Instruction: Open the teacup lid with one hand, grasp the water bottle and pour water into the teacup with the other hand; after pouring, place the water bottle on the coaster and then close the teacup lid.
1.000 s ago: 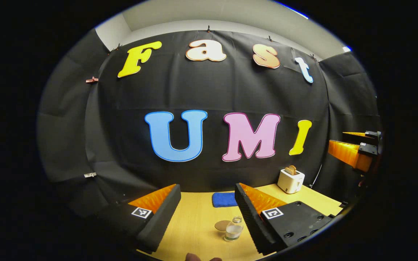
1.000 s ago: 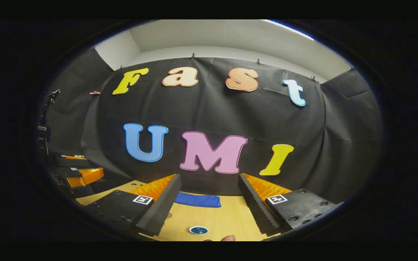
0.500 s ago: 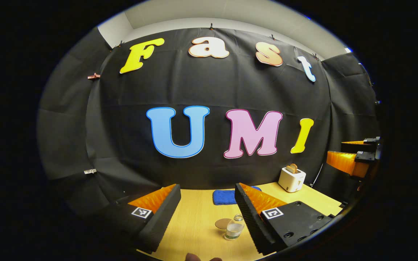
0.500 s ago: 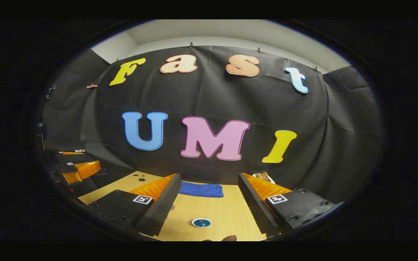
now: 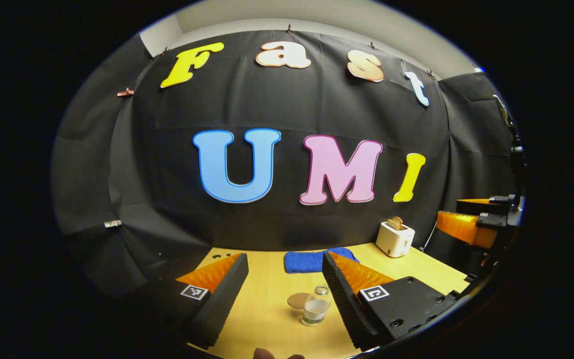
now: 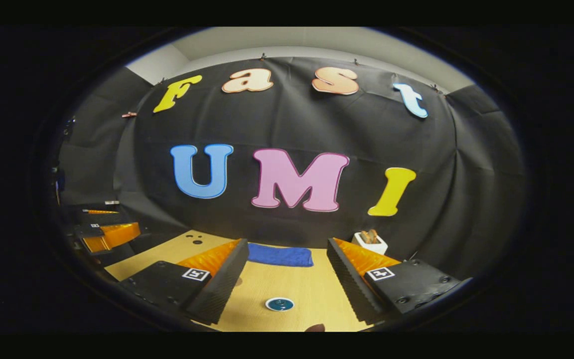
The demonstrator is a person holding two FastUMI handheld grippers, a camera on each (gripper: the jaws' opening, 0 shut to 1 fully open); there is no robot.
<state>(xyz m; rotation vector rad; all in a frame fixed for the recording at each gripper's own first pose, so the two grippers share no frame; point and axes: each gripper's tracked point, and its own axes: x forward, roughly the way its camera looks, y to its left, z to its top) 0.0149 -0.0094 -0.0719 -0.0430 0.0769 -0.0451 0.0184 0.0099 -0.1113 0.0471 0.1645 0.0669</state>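
The left gripper [image 5: 284, 299] hangs above the table [image 5: 267, 319], jaws wide apart, holding nothing. Between its fingers stand the water bottle [image 5: 315, 311] and, just beside it, the coaster [image 5: 298, 300]. The right gripper [image 6: 287, 291] is likewise spread and empty above the teacup lid [image 6: 279, 303]; the cup body is hidden. No label is legible.

Your left gripper [image 5: 284, 256]: a coded marker square [image 5: 194, 292] on each side, with no letters or numbers you can read.
Your right gripper [image 6: 287, 243]: the same squares, nothing legible.
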